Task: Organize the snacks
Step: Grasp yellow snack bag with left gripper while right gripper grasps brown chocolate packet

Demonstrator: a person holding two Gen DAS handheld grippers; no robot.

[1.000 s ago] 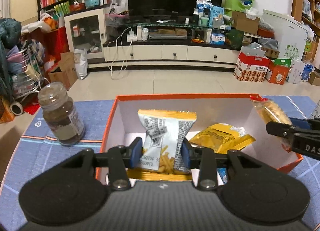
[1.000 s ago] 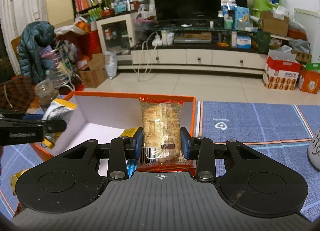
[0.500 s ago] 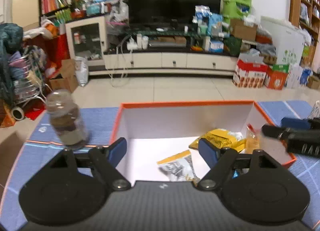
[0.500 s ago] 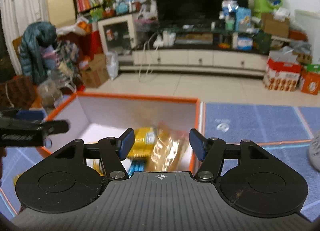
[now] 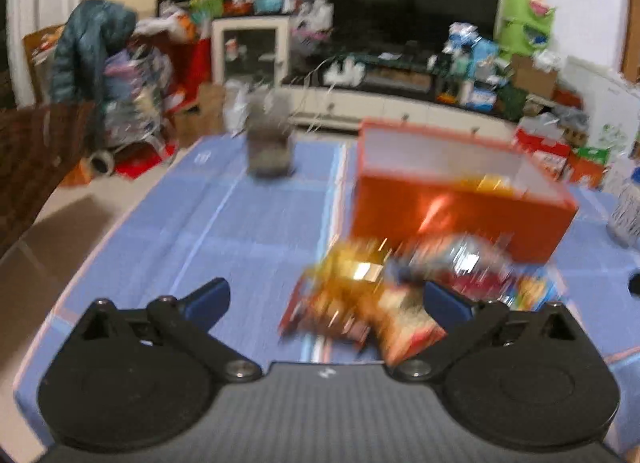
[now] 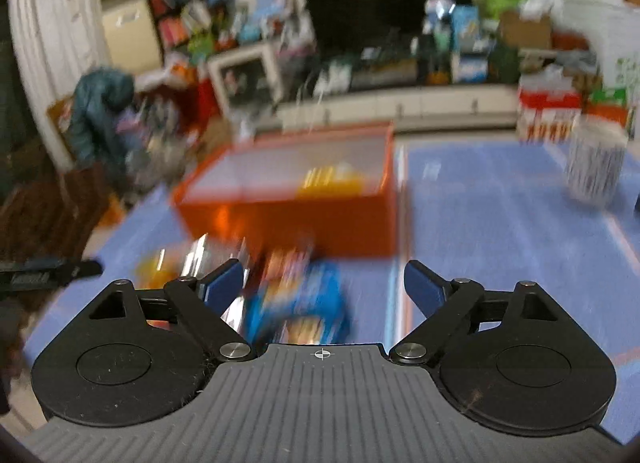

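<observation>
Both views are blurred by motion. The orange box (image 5: 460, 199) stands on the blue tablecloth with yellow packets (image 6: 332, 179) inside. A loose pile of snack packets (image 5: 380, 295) lies on the cloth in front of it. My left gripper (image 5: 326, 299) hangs over the pile's left part, jaws opening wide, pressing on nothing. My right gripper (image 6: 323, 283) is above a blue packet (image 6: 296, 307) of the same pile, jaws opening, and the packet lies below them untouched. The orange box (image 6: 288, 219) sits just beyond. The left gripper's finger (image 6: 48, 273) shows at the left edge.
A glass jar (image 5: 268, 143) stands left of the box. A white patterned cup (image 6: 594, 167) stands to the right on the cloth. The table's left edge (image 5: 80, 247) drops to the floor, and a cluttered room with a TV unit lies behind.
Both grippers let go of their packets over the box, and the packets dropped in. Both jaws spread wide and both hands pulled back from the box to the pile in front of it.
</observation>
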